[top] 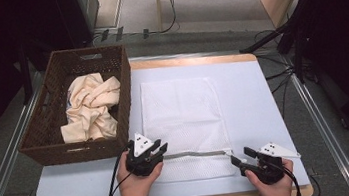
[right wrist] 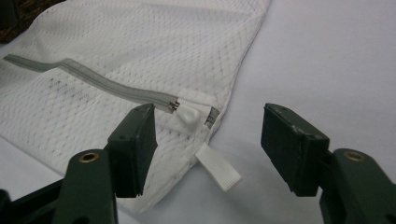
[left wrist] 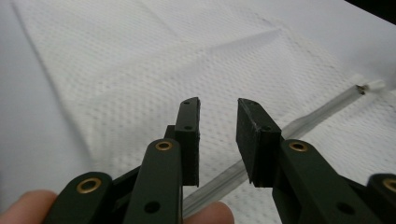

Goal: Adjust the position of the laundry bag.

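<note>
A white mesh laundry bag [top: 181,122] lies flat on the pale mat, its grey zipper [top: 197,154] running across the near end. The zipper pull [right wrist: 188,113] sits at the bag's right corner beside a white fabric tab [right wrist: 217,167]. My left gripper [top: 157,148] is at the zipper's left end, open, its jaws just above the mesh [left wrist: 154,70] with the zipper [left wrist: 308,119] passing under them. My right gripper [top: 240,156] is open at the bag's right corner, jaws spread either side of the pull and tab [right wrist: 208,128], holding nothing.
A dark wicker basket [top: 57,145] stands left of the bag, holding crumpled cream cloth [top: 90,106]. The pale mat [top: 247,89] covers a wooden table; bare mat lies right of the bag. Metal rails and cables run along the table's right side.
</note>
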